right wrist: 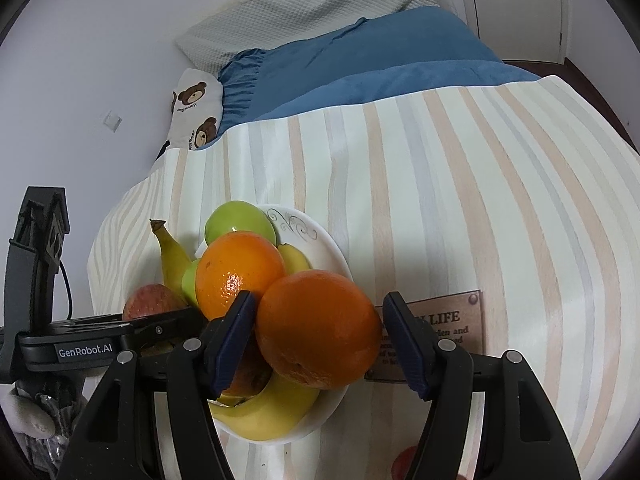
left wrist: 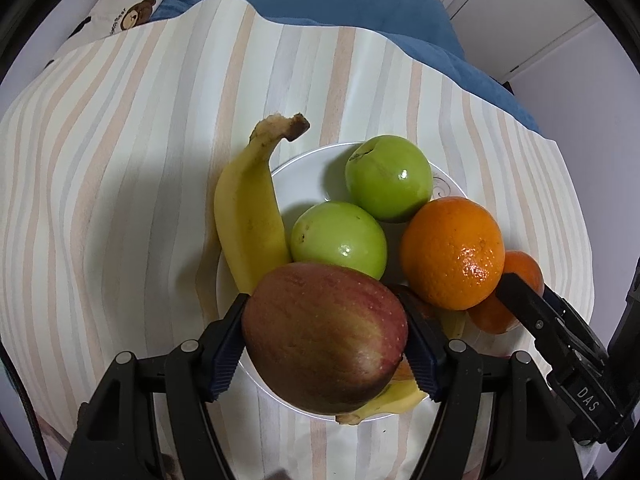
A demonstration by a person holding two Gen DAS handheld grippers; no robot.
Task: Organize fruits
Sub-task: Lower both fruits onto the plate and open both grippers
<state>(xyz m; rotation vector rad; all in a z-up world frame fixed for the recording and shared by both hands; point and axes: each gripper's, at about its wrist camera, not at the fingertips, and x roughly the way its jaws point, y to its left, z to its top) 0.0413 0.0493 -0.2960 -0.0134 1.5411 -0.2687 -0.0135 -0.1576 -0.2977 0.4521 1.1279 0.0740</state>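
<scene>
Fruit fills a white plate (left wrist: 304,168) on the striped cloth (left wrist: 140,140) of a bed: two green apples (left wrist: 338,236), bananas (left wrist: 248,208), oranges. Left gripper (left wrist: 325,338) points down over the plate, its jaws pressed on both sides of a red apple (left wrist: 324,340). Right gripper (right wrist: 316,336) straddles the nearer orange (right wrist: 318,328) at the plate's edge; the left pad touches it, the right pad stands just clear, so these jaws are open. A second orange (right wrist: 238,272) sits just behind.
</scene>
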